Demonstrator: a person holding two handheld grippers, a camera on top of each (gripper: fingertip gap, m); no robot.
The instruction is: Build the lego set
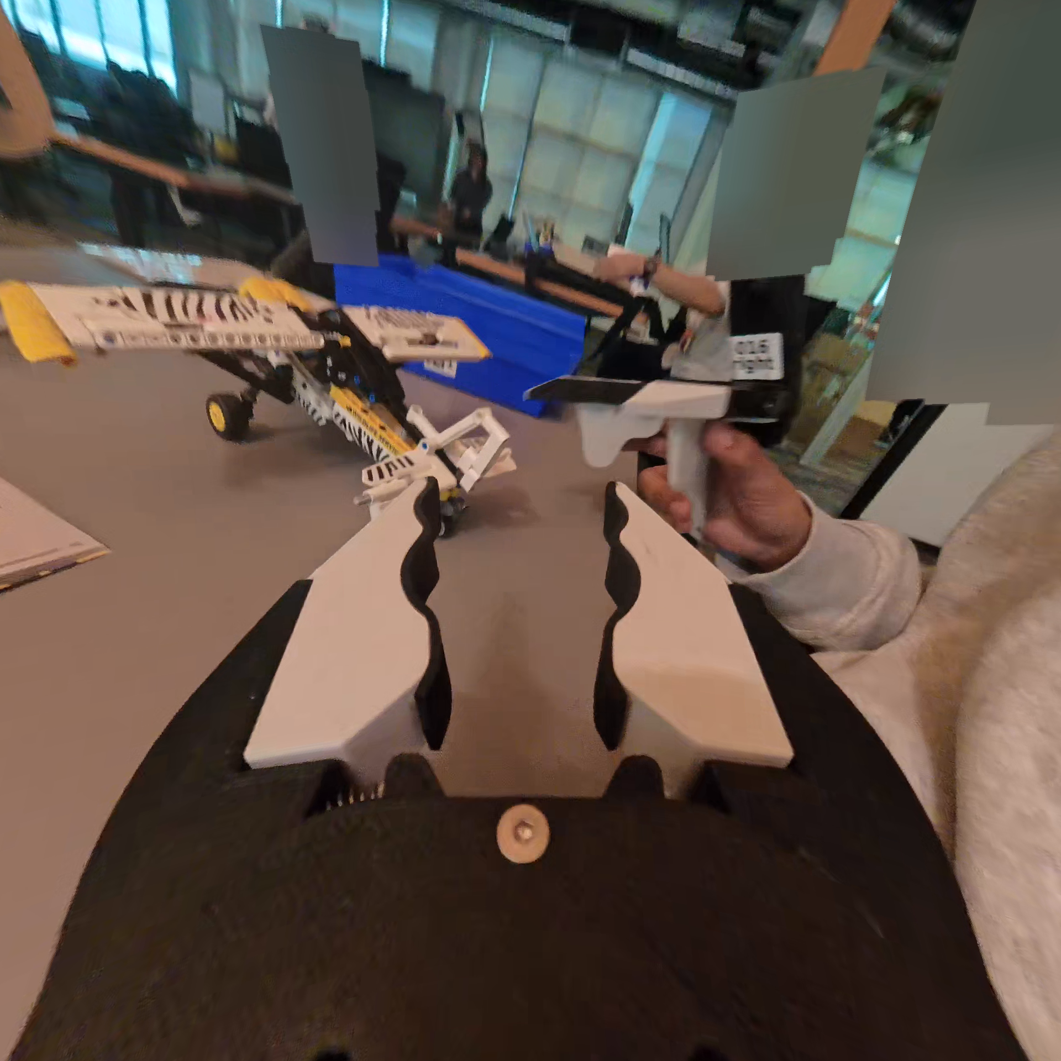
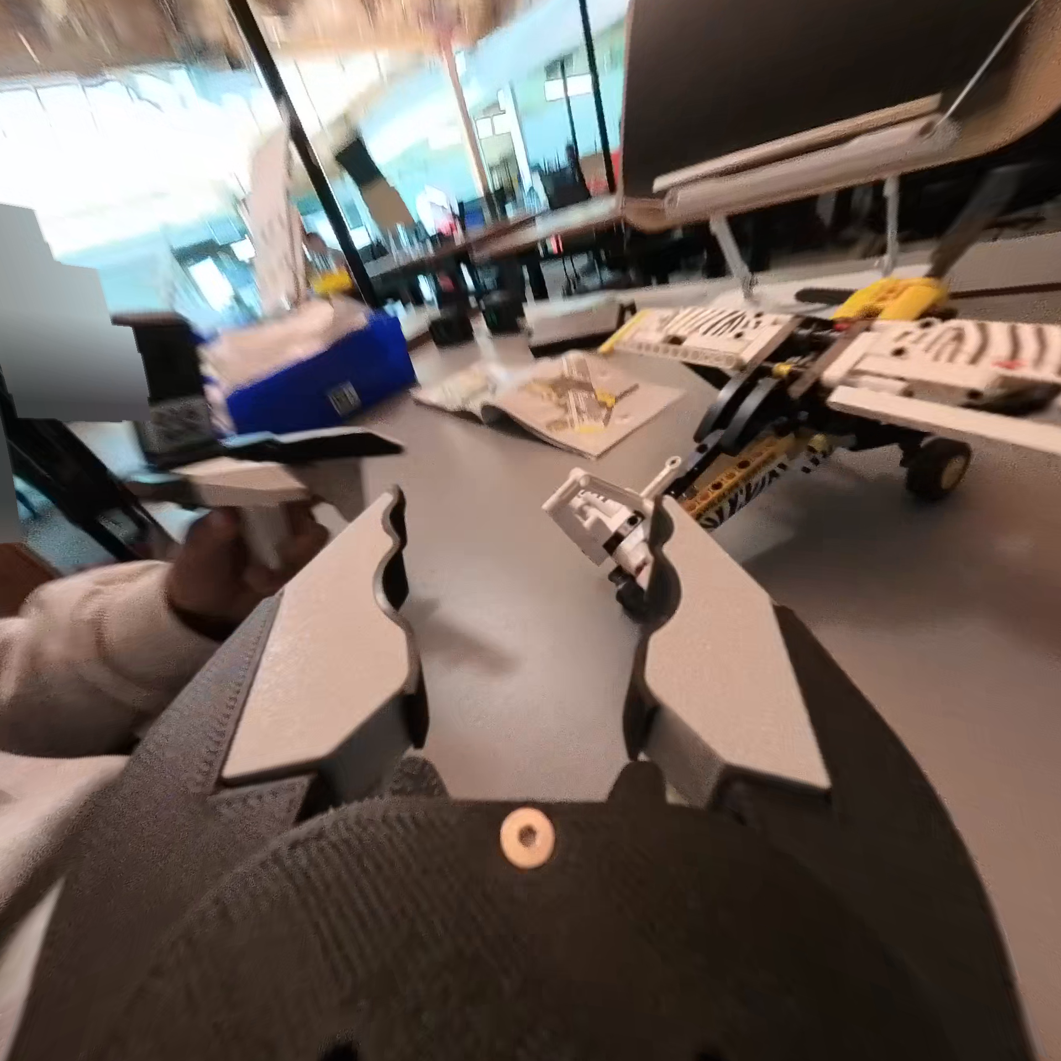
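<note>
A lego plane (image 1: 321, 367) with white zebra-striped wings, yellow tips and black wheels stands on the grey table (image 1: 143, 488). Its white tail (image 1: 459, 453) points toward me. My left gripper (image 1: 519, 488) is open and empty, just short of the tail. In the right wrist view the plane (image 2: 861, 373) is at the right and its tail (image 2: 603, 517) lies just ahead of my right finger (image 2: 717, 603). My right gripper (image 2: 528, 499) is open and empty. Each view shows the other gripper held in a hand: the right one (image 1: 649, 407) and the left one (image 2: 270, 471).
A blue box (image 1: 488, 327) stands behind the plane, also in the right wrist view (image 2: 321, 379). An open instruction booklet (image 2: 568, 407) lies on the table beyond the tail; its corner (image 1: 34, 539) shows at the left. A person's light sleeve (image 1: 850, 585) is at the right.
</note>
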